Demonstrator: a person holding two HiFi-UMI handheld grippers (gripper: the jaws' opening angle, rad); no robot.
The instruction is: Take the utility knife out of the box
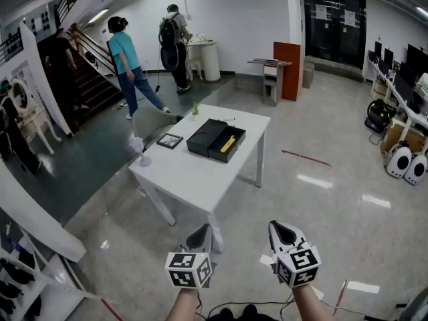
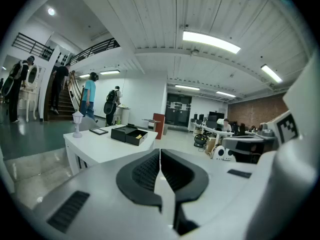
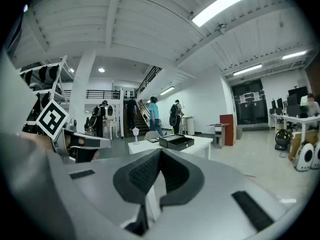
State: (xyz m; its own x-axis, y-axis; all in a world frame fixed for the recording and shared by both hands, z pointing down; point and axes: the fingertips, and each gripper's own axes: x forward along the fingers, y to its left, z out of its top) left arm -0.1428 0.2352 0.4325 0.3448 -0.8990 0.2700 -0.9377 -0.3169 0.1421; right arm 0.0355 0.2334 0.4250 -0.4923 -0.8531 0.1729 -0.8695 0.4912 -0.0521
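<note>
An open black box (image 1: 215, 140) lies on a white table (image 1: 194, 172) well ahead of me, with a yellow utility knife (image 1: 228, 143) in its right half. The box (image 2: 129, 134) shows small in the left gripper view and also in the right gripper view (image 3: 176, 142). My left gripper (image 1: 200, 236) and right gripper (image 1: 283, 233) hang side by side over the floor, short of the table's near corner. Both are shut with nothing between the jaws. The pads meet in the left gripper (image 2: 160, 161) view and in the right gripper (image 3: 160, 163) view.
A framed picture (image 1: 169, 140) and a small white lamp (image 1: 138, 150) stand on the table's left part. Two people (image 1: 128, 65) are beyond the table by a staircase (image 1: 90, 79). A red cabinet (image 1: 287, 70) stands at the back; white robots (image 1: 406, 162) sit at the right.
</note>
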